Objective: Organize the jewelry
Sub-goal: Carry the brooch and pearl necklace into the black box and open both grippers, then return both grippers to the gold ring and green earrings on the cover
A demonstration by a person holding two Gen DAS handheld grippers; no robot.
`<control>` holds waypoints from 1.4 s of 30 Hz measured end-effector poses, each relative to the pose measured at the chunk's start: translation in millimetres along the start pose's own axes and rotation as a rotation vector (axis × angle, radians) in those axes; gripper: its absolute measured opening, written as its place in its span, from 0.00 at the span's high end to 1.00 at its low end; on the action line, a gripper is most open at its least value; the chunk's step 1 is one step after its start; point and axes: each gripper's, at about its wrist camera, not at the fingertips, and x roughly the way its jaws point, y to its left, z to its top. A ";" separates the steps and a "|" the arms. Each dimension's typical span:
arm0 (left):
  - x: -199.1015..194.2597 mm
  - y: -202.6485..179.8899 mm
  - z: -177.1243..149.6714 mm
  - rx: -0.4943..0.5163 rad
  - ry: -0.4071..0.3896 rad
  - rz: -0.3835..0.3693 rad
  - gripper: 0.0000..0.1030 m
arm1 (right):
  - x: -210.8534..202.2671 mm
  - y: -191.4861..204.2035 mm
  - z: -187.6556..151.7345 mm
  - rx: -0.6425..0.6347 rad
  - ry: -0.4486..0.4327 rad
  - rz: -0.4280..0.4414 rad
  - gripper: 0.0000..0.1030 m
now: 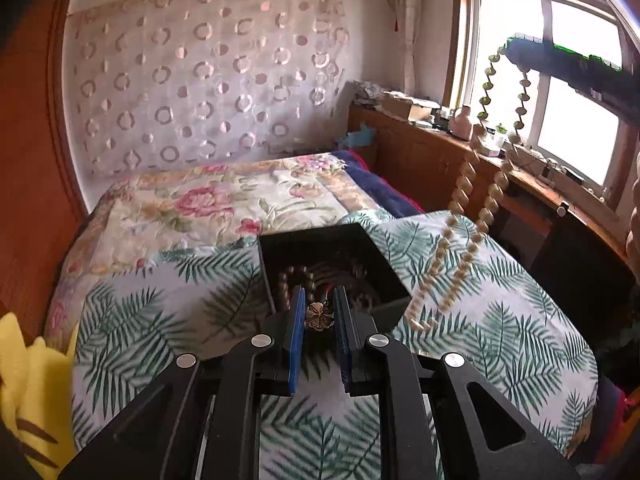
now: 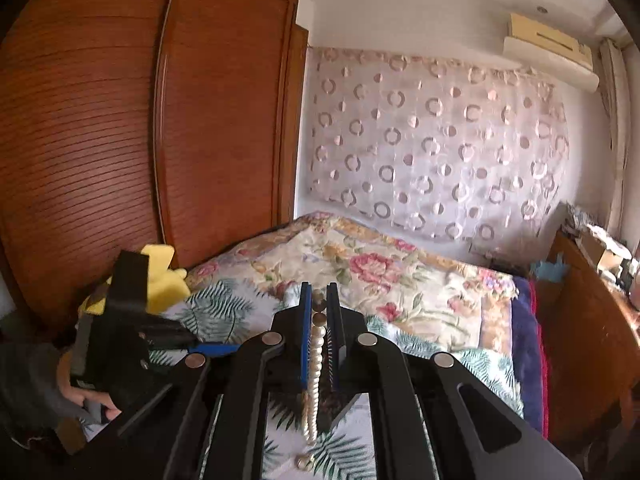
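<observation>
In the left wrist view my left gripper [image 1: 319, 293] is shut on a small metal flower pendant [image 1: 319, 317], pinched between the blue pads just above the near edge of an open black box [image 1: 384, 268]. Brown beads [image 1: 286, 280] lie inside the box. A long pearl necklace [image 1: 460, 196] hangs in a loop from my right gripper [image 1: 510, 48], high at the right; its low end rests on the leaf-print cover beside the box. In the right wrist view my right gripper [image 2: 319, 291] is shut on the pearl necklace [image 2: 318, 356], which dangles under the fingers.
The box sits on a leaf-print cover [image 1: 160, 312] over a floral quilt [image 1: 224, 200]. A yellow plush toy [image 1: 28, 380] lies at the left. A wooden wardrobe [image 2: 120, 120] stands left; a cluttered wooden ledge [image 1: 440, 128] runs under the window. A hand [image 2: 76, 396] holds the left tool.
</observation>
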 end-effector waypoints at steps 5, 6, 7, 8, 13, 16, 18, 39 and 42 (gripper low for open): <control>18.1 -1.7 17.0 0.005 0.000 -0.005 0.87 | 12.3 -9.8 17.7 -0.001 -0.015 0.001 0.92; 21.9 -2.0 18.8 0.006 0.003 -0.004 0.87 | 16.7 -11.1 18.5 0.000 -0.008 0.004 0.92; 27.1 -2.2 20.6 0.007 0.008 -0.004 0.87 | 23.1 -12.6 17.3 0.000 0.003 0.006 0.92; 31.4 -2.4 21.4 0.008 0.013 -0.003 0.87 | 30.1 -14.0 14.6 0.001 0.019 0.011 0.92; 47.5 0.2 17.8 0.002 0.041 -0.001 0.87 | 64.3 -15.5 -11.6 0.015 0.111 0.030 0.92; 56.9 2.7 15.1 -0.003 0.060 0.002 0.87 | 86.0 -17.2 -32.7 0.034 0.173 0.040 0.92; 61.2 4.0 13.5 -0.007 0.069 0.004 0.87 | 96.4 -18.1 -45.0 0.049 0.204 0.044 0.92; 76.9 12.4 20.6 -0.015 0.073 0.007 0.87 | 114.5 -34.0 -85.2 0.146 0.270 0.075 0.60; 78.6 11.8 21.4 -0.013 0.072 0.008 0.87 | 103.1 -36.1 -91.8 0.157 0.267 0.062 0.60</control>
